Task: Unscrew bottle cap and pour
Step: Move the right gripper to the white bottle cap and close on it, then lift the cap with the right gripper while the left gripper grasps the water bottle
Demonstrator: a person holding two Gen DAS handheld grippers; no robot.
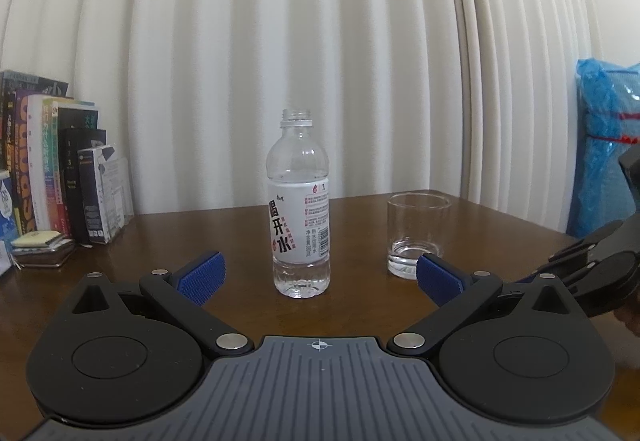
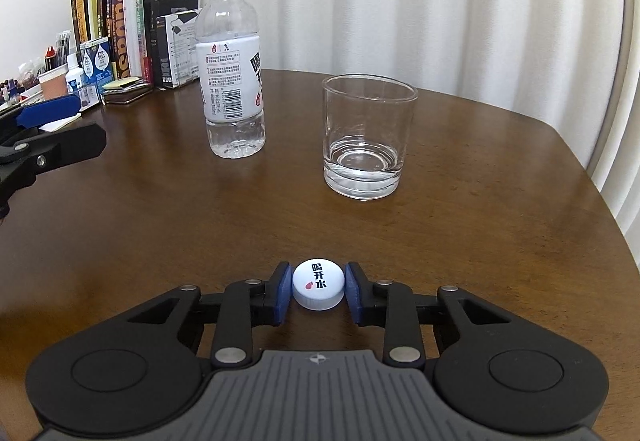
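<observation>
A pale curtain backs the brown counter. The uncapped bottle stands upright; the glass sits just right of it. The left gripper gapes wide before the bottle, holding nothing. The right gripper pinches the cap. I'd grip the bottle's label squarely; there's bare counter toward the glass, books crowd the bottle's left.

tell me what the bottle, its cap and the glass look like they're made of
Bottle: likely thin clear plastic; see-through ribbed walls, glossy white printed label.
Cap: looks like opaque white plastic, smooth printed top, ridged side; pinched in the right tool.
Glass: apparently real glass; fully transparent, with a thick heavy base and bright rim reflections.
</observation>
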